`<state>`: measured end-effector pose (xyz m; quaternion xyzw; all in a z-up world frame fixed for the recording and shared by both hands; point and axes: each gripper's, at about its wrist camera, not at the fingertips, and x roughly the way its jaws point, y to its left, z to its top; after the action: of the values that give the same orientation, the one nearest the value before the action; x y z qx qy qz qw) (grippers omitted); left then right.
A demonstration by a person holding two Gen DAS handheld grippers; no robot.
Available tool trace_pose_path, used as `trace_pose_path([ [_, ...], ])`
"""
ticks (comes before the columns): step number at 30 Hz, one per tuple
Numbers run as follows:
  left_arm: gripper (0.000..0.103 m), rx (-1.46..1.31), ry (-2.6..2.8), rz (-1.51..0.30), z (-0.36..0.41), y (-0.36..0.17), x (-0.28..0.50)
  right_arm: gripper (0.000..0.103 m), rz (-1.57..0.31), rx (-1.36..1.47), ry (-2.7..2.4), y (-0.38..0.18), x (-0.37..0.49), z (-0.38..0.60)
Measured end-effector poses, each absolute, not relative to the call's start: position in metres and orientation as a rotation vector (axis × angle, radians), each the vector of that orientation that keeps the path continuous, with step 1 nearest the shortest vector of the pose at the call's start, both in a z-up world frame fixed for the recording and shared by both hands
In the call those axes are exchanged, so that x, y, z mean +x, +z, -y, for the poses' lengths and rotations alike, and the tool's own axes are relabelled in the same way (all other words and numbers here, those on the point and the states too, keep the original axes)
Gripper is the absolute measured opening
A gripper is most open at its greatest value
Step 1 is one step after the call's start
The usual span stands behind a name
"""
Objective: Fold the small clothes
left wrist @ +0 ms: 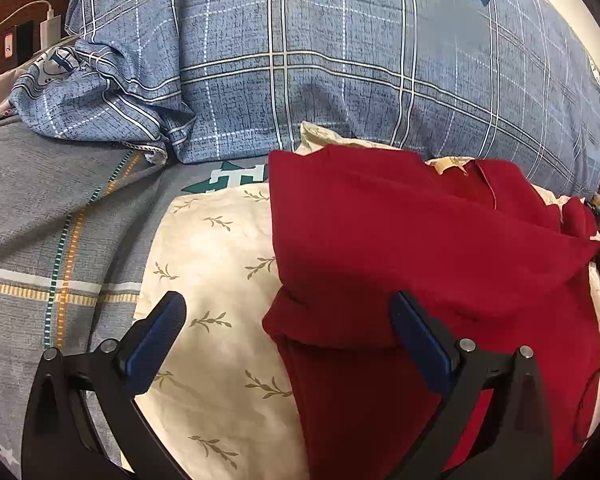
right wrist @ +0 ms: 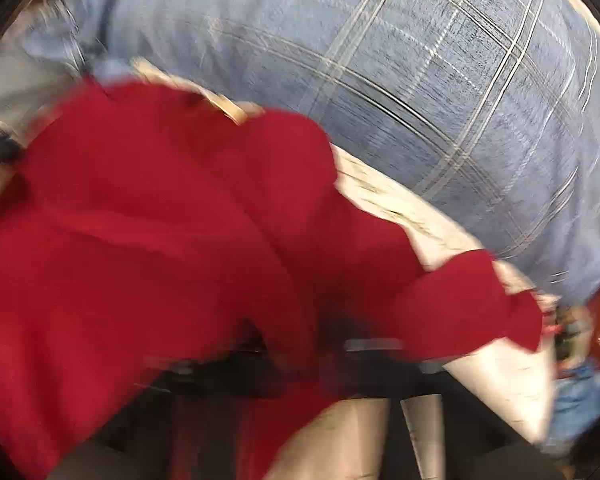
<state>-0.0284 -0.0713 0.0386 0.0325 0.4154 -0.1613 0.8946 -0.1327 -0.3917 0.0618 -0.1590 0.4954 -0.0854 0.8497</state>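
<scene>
A dark red garment (left wrist: 420, 248) lies partly folded on a cream leaf-print pillow (left wrist: 216, 248). My left gripper (left wrist: 288, 320) is open, its blue pads spread wide: the left pad over the pillow, the right pad against the garment's folded edge. In the blurred right wrist view the red garment (right wrist: 160, 220) fills the left and centre and drapes over my right gripper (right wrist: 300, 356), which seems shut on the cloth, though the fingers are smeared and mostly hidden.
A large blue plaid duvet (left wrist: 340, 60) rises behind the pillow and also shows in the right wrist view (right wrist: 440, 100). A grey striped sheet (left wrist: 40, 240) lies to the left. A charger and cable (left wrist: 48, 24) sit far left. Small items (right wrist: 580, 328) lie at the right.
</scene>
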Motion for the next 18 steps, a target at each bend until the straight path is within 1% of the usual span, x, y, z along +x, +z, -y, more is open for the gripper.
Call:
trace_pose_path([
  [3, 0.102, 0.074, -0.342, -0.868, 0.072, 0.037, -0.028, 0.010, -0.848, -0.227, -0.210, 0.103, -0.135, 0.402],
  [5, 0.102, 0.080, -0.346, -0.871, 0.074, 0.036, -0.028, 0.017, -0.719, -0.294, -0.244, 0.120, -0.143, 0.398],
  [6, 0.102, 0.089, -0.342, -0.873, 0.075, 0.036, -0.028, 0.019, -0.709, -0.330, -0.255, 0.116, -0.145, 0.396],
  [7, 0.102, 0.095, -0.343, -0.874, 0.076, 0.035, -0.029, 0.021, -0.748, -0.353, -0.259, 0.107, -0.144, 0.396],
  [8, 0.102, 0.095, -0.345, -0.874, 0.076, 0.035, -0.029, 0.028, -0.813, -0.352, -0.252, 0.096, -0.144, 0.399],
  [9, 0.102, 0.094, -0.346, -0.873, 0.076, 0.036, -0.030, 0.030, -0.883, -0.328, -0.245, 0.084, -0.147, 0.405],
  [11, 0.102, 0.095, -0.348, -0.870, 0.076, 0.037, -0.030, 0.030, -0.977, -0.239, -0.235, 0.069, -0.158, 0.417],
  [12, 0.102, 0.097, -0.347, -0.871, 0.076, 0.037, -0.031, 0.030, -0.996, -0.189, -0.237, 0.067, -0.165, 0.424],
  [14, 0.102, 0.093, -0.346, -0.868, 0.075, 0.039, -0.031, 0.032, -0.994, -0.095, -0.260, 0.074, -0.181, 0.436],
  [17, 0.102, 0.067, -0.355, -0.840, 0.073, 0.046, -0.033, 0.047, -0.924, 0.069, -0.274, 0.101, -0.190, 0.448],
  [18, 0.102, 0.061, -0.358, -0.827, 0.073, 0.049, -0.034, 0.047, -0.902, 0.124, -0.249, 0.108, -0.187, 0.450],
])
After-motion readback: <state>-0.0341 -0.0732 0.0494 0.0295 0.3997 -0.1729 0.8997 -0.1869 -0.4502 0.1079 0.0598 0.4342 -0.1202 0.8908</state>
